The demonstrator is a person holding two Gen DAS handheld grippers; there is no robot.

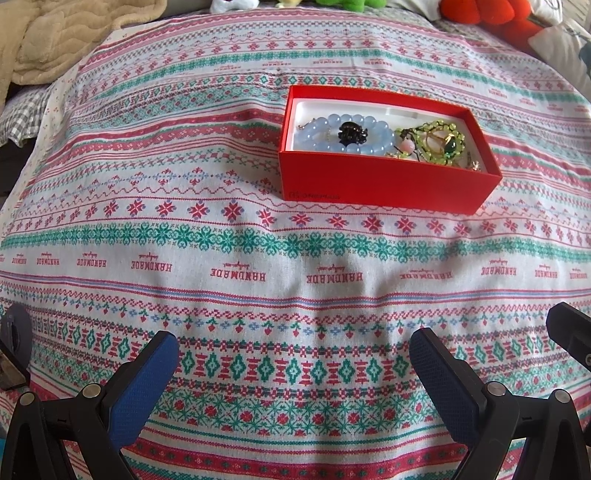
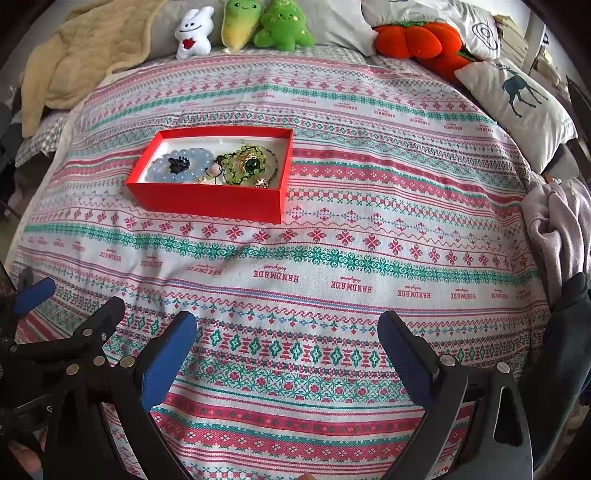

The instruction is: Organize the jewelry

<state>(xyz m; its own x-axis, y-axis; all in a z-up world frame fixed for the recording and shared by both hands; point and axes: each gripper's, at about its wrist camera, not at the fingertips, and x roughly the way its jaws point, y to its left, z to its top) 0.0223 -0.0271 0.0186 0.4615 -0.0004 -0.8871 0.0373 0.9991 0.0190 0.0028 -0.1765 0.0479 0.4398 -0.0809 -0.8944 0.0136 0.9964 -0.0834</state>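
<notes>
A shallow rectangular red cardboard box [image 1: 384, 181] with a white lining is seen lying on a bed, on a woven cotton-like cloth [image 1: 221, 258] patterned in pink, teal and white bands with "HANDMADE" lettering. Inside the box, a bracelet of smooth, translucent pale-blue round beads [image 1: 347, 134] occupies one end, with a small glossy black ornament [image 1: 351, 131] resting on top of it. Beside it lies a tangle of small yellow-green beads [image 1: 439, 138] around a gold ring set with a dark green stone [image 1: 450, 142], and a pink bead [image 1: 407, 144] is seen between the two clusters. The box is well apart from both tools. The left gripper [image 1: 293, 354] is held over the near part of the cloth, its blue textured fingers [image 1: 144, 384] spread wide, holding nothing. The right gripper [image 2: 286, 339] is likewise wide open and empty above the cloth. Plush toys [image 2: 284, 26], a beige quilted blanket [image 2: 85, 51] and a deer-print cushion [image 2: 517, 99] line the far edge of the bed.
</notes>
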